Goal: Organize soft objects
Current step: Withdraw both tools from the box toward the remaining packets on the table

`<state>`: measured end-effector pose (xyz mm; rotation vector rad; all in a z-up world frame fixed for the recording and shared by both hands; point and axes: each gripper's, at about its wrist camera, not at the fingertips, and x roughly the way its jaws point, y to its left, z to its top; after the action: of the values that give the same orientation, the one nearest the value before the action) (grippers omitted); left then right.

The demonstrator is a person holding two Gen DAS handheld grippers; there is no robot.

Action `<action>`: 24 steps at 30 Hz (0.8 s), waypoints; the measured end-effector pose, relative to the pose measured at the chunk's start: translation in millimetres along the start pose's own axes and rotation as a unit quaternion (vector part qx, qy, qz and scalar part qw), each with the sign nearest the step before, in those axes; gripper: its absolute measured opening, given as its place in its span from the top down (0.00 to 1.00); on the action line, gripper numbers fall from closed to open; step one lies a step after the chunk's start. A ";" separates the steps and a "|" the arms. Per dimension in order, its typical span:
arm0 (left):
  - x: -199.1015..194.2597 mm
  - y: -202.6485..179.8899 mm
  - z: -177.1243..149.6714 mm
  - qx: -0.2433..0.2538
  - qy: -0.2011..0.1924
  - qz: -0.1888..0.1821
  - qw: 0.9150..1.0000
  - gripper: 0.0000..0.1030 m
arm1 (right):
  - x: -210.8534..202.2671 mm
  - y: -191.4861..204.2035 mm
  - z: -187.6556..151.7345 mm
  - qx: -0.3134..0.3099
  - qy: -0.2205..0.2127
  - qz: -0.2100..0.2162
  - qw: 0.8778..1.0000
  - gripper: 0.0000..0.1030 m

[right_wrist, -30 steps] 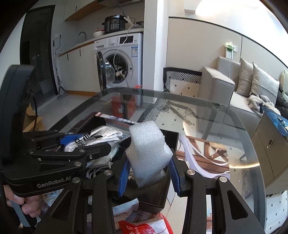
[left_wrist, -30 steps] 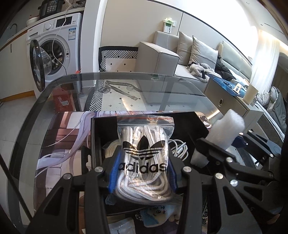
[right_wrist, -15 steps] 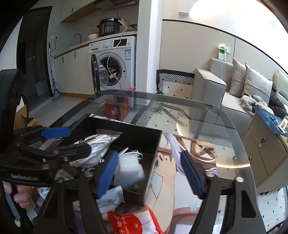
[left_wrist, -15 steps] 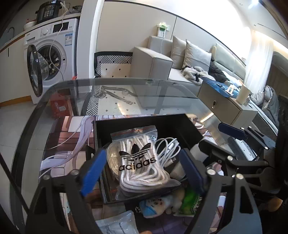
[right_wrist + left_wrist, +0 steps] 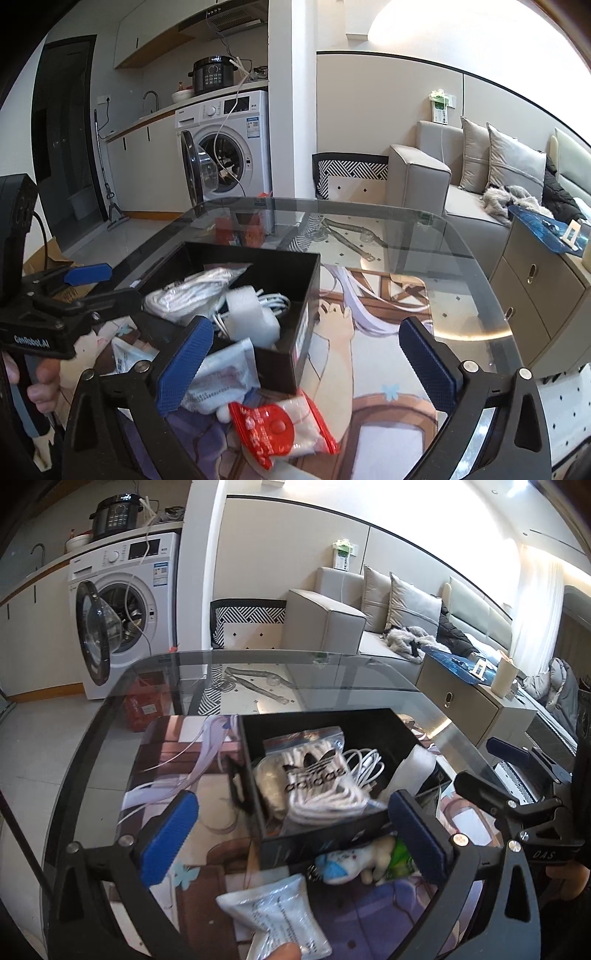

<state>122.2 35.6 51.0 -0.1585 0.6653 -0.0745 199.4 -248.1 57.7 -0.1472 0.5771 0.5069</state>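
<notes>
A black box point(image 5: 325, 716) stands on the glass table. In it lie a clear adidas bag of white laces point(image 5: 317, 779), a white cable point(image 5: 364, 766) and a white foam block point(image 5: 417, 768). My left gripper point(image 5: 293, 834) hovers just short of the box's near wall, its jaws opening wide with nothing gripped. My right gripper point(image 5: 306, 365) is back from the box point(image 5: 306, 295) too, jaws opening and empty. The foam block point(image 5: 251, 314) rests inside beside the laces bag point(image 5: 188, 291). Each gripper shows in the other's view: right point(image 5: 491, 766), left point(image 5: 99, 286).
In front of the box lie a small plush toy point(image 5: 347, 860), a green packet point(image 5: 400, 856), a clear packet point(image 5: 280, 915) and a red-printed packet point(image 5: 280, 428). A picture mat point(image 5: 369, 332) covers the glass. A hand point(image 5: 40, 380) holds the left gripper's handle.
The left gripper let go of the laces bag and the right let go of the foam block; both now lie in the box. Both grippers opened wide and drew back from the box.
</notes>
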 end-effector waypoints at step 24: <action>-10.6 8.2 -44.6 0.020 0.018 0.026 0.999 0.00 | 5.6 15.6 -46.4 -0.029 0.062 0.019 0.997 0.01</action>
<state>86.4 39.4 21.5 -0.1024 0.7040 -0.0411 173.2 -244.8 16.2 -0.2236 0.6874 0.5548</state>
